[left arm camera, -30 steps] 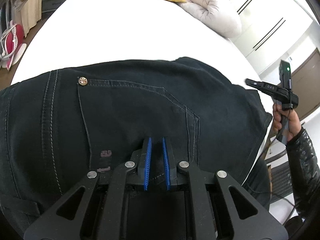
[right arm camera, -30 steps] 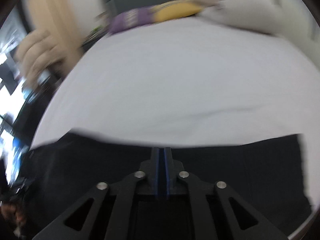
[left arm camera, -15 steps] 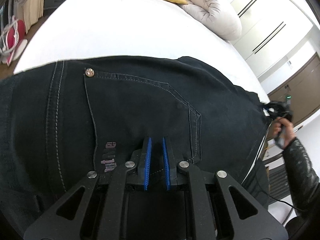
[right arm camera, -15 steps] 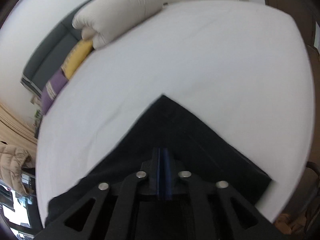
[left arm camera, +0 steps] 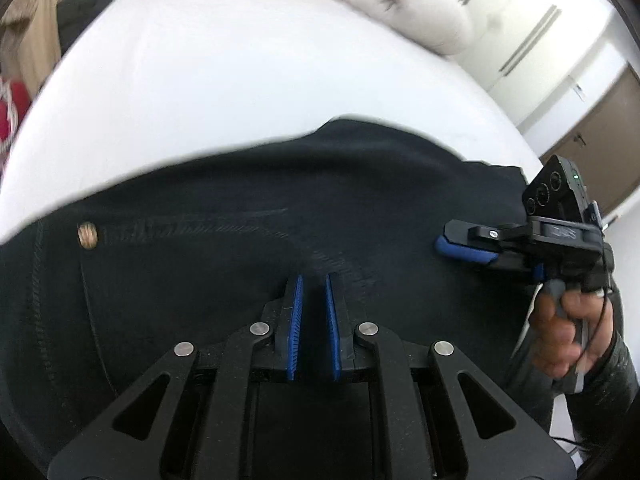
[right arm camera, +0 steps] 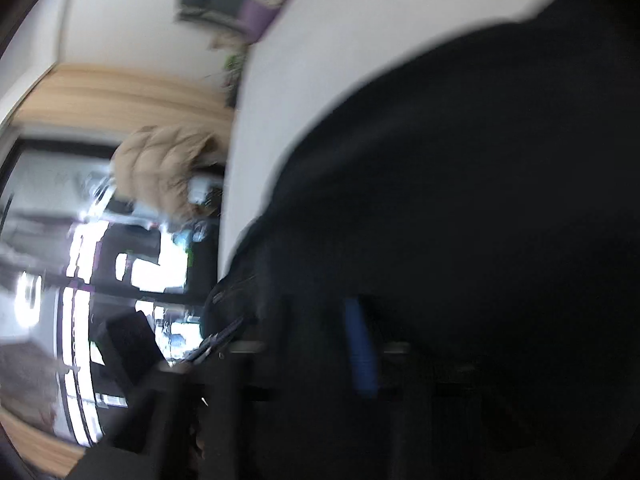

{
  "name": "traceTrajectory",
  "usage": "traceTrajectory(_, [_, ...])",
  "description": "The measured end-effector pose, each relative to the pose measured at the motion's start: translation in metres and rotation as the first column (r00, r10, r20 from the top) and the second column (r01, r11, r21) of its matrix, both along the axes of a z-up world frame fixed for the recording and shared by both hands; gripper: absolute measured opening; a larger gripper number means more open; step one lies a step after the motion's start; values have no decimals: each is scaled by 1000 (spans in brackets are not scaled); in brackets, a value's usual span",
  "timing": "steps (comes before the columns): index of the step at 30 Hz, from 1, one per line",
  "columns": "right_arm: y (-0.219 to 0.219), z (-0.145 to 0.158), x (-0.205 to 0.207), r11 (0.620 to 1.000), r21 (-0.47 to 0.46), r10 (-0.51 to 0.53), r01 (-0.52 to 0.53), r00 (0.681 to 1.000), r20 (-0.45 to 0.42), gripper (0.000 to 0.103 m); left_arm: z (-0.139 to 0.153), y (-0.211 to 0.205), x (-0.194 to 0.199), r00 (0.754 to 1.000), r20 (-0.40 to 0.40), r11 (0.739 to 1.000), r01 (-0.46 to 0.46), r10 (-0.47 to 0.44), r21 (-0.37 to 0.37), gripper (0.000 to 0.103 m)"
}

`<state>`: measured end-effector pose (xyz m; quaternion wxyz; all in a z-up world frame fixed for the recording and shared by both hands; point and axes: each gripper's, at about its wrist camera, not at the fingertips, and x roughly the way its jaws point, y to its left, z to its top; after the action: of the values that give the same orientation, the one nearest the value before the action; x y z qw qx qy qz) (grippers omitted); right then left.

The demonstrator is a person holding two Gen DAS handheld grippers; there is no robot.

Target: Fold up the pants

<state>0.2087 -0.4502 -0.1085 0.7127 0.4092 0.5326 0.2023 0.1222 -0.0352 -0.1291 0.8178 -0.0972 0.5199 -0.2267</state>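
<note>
Black jeans lie on the white bed, back pocket stitching and a metal rivet showing. My left gripper hovers over the pocket area with its blue pads slightly apart and nothing between them. My right gripper is seen in the left wrist view at the right, held sideways just over the jeans' right part, its blue pads together. The right wrist view is blurred; the jeans fill its right side and one blue pad shows dimly.
The white bed stretches beyond the jeans. Purple, yellow and cream pillows lie at its far end. White cupboards and a brown door stand at the right. A tan jacket hangs beside the bed.
My right gripper has swung from the jeans' right corner back over the jeans, turned sideways. The left gripper has shifted a little, its view now blurred, its pads still slightly apart.
</note>
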Motion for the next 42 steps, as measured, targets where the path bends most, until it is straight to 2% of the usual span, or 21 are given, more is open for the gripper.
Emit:
traceTrajectory(3, [-47,-9,2,991,11,-134,134,991,7,0,-1,15,-6,1000,21,1000,-15,15,-6,11])
traceTrajectory(6, [-117,-8,-17,938,-14,-347,347,937,34,0,-1,37,-16,998,29,998,-52,53,-23,11])
traceTrajectory(10, [-196,2,-46,811,-127,-560,571,821,112,0,-5,77,-41,995,55,994,-83,87,-68,11])
traceTrajectory(13, [-240,7,-79,707,-127,-684,696,718,130,0,-4,93,-58,992,76,993,-94,100,-77,11])
traceTrajectory(14, [-245,11,-89,680,-135,-707,720,694,135,3,-1,98,-64,991,80,992,-100,106,-75,11])
traceTrajectory(15, [-261,17,-103,656,-151,-725,739,673,143,18,-1,102,-69,989,86,992,-114,119,-60,11])
traceTrajectory(16, [-265,28,-116,644,-150,-734,751,661,160,25,4,104,-76,986,93,990,-139,141,-29,11])
traceTrajectory(18, [-266,40,-126,689,-87,-699,720,691,185,37,13,104,-81,982,101,987,-159,160,-16,11])
traceTrajectory(19, [-240,45,-121,752,-37,-640,658,743,199,39,21,102,-82,981,113,987,-155,158,-33,11])
traceTrajectory(20, [-229,48,-124,796,-14,-590,605,781,204,45,26,100,-80,982,119,989,-145,149,-38,11])
traceTrajectory(22, [-172,45,-112,894,48,-445,445,872,205,46,33,76,-72,986,129,994,-101,106,-44,11])
traceTrajectory(24, [-132,31,-102,928,98,-372,359,909,190,46,36,51,-63,991,118,998,-49,54,-49,11])
traceTrajectory(26, [-116,13,-91,937,93,-348,337,924,161,45,33,17,-55,994,111,999,21,-18,-26,11])
traceTrajectory(27, [-118,6,-90,936,84,-351,342,924,151,35,30,6,-54,993,108,999,49,-48,-1,11])
traceTrajectory(29, [-139,-3,-91,928,112,-368,354,920,137,18,15,-13,-49,994,64,994,84,-88,63,11])
traceTrajectory(30, [-146,-5,-96,921,105,-386,375,913,134,14,8,-14,-49,995,44,994,84,-87,73,11])
traceTrajectory(33, [-193,-14,-115,864,69,-504,499,855,125,0,1,-3,-51,997,49,998,59,-60,8,11])
traceTrajectory(36, [-250,-21,-148,779,43,-625,625,771,124,0,2,6,-53,998,35,999,49,-49,-12,11])
traceTrajectory(40, [-300,-3,-173,661,-78,-729,747,663,171,0,-2,5,-51,999,34,999,37,-36,-36,11])
traceTrajectory(41, [-311,4,-183,630,-91,-751,771,635,181,6,-2,15,-49,999,33,998,35,-34,-43,11])
traceTrajectory(42, [-312,14,-190,609,-124,-758,783,621,201,23,-2,18,-48,999,33,998,34,-33,-44,11])
